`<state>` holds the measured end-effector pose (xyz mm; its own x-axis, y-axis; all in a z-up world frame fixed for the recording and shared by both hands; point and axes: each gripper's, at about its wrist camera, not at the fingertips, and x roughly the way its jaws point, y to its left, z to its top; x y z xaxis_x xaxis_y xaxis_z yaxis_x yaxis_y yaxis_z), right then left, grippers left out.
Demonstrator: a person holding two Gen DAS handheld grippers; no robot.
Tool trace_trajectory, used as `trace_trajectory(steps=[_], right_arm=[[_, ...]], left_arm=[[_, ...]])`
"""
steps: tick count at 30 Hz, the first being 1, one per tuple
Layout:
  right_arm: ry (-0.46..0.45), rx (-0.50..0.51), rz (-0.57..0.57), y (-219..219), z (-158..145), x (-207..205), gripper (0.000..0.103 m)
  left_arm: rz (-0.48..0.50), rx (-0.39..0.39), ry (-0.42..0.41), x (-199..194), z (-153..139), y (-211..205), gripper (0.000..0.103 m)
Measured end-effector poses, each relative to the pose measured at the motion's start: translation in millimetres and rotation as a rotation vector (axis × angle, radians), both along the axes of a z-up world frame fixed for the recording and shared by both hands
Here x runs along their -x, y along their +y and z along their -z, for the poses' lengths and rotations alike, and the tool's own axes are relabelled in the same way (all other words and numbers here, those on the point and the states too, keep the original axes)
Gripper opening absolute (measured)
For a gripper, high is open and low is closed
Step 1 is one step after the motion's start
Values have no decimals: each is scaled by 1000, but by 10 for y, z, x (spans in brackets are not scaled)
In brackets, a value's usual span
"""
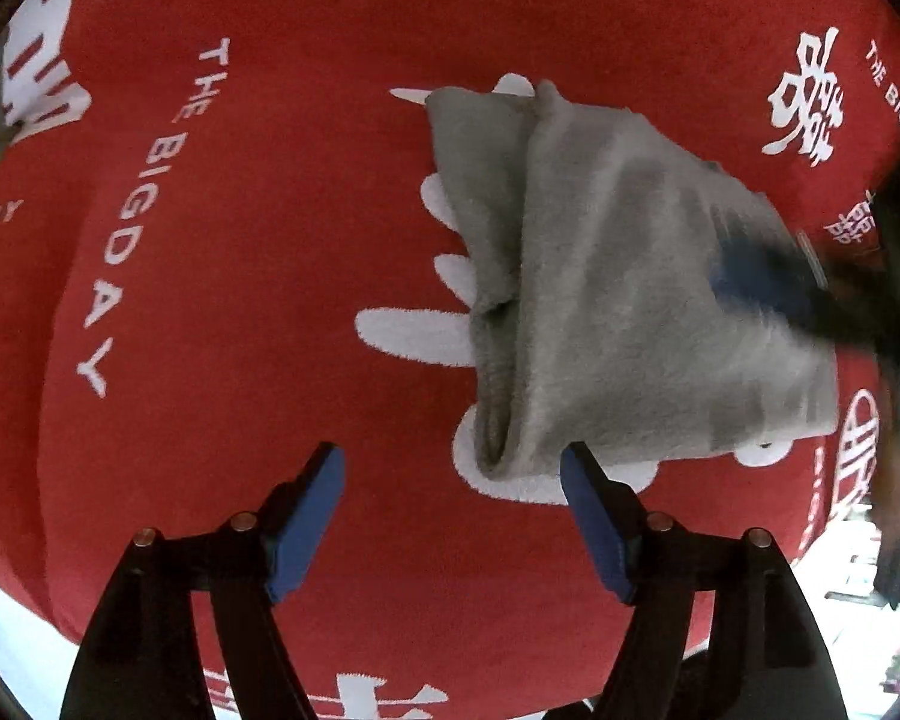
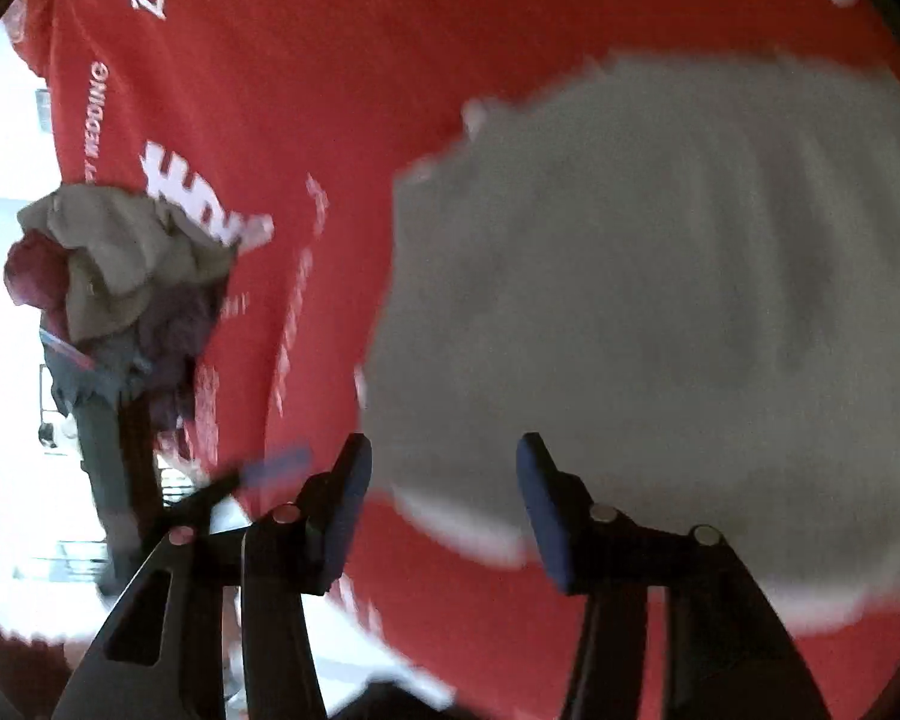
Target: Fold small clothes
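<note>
A small grey garment [image 1: 624, 300] lies folded on the red cloth with white lettering [image 1: 240, 240]. My left gripper [image 1: 453, 468] is open and empty, just in front of the garment's near edge. My right gripper shows blurred at the right of the left wrist view [image 1: 774, 294], over the garment's right side. In the right wrist view the right gripper [image 2: 444, 462] is open, with the blurred grey garment [image 2: 660, 312] right before it and nothing between the pads.
A pile of crumpled clothes [image 2: 120, 288] in beige, maroon and dark colours sits at the left edge of the red cloth [image 2: 330, 90]. A white floor shows beyond the cloth's edge [image 2: 6, 420].
</note>
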<state>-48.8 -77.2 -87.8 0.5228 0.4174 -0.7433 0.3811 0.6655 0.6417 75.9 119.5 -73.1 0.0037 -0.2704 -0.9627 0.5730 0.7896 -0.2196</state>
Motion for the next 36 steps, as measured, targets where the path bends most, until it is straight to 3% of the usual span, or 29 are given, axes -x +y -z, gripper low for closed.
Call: trace_trajectory(steps=[5, 8, 11, 15, 19, 23, 24, 25, 29, 32, 34, 36], right_arm=[[-34, 9, 53, -107, 113, -801, 49], [37, -20, -22, 37, 376, -1118, 49], [11, 2, -140, 341, 358, -1133, 49], [18, -9, -173, 461, 243, -924, 49], [29, -14, -110, 324, 42, -565, 49], [89, 30, -39, 81, -197, -21, 51], [106, 47, -19, 25, -273, 142, 52], [117, 55, 0, -34, -339, 287, 53], [165, 87, 91, -201, -651, 863, 56], [177, 123, 145, -245, -887, 1124, 66], [177, 185, 165, -251, -1073, 1254, 83], [167, 285, 173, -207, -1278, 1333, 87]], left_arm=[[7, -36, -41, 98, -36, 61, 74], [-7, -54, -41, 133, -45, 143, 74], [-21, -67, -51, 156, -95, 221, 74], [-29, -74, -79, 174, -253, 263, 74], [5, -110, -125, 258, -425, 169, 77], [22, -84, -113, 360, -617, 76, 79], [27, -72, -107, 389, -682, 48, 85], [30, -67, -107, 421, -745, 26, 103], [60, -57, -114, 576, -1028, -88, 103], [77, -30, -155, 696, -1289, -153, 103], [74, -7, -168, 731, -1480, -172, 103], [65, 31, -153, 741, -1651, -171, 103]])
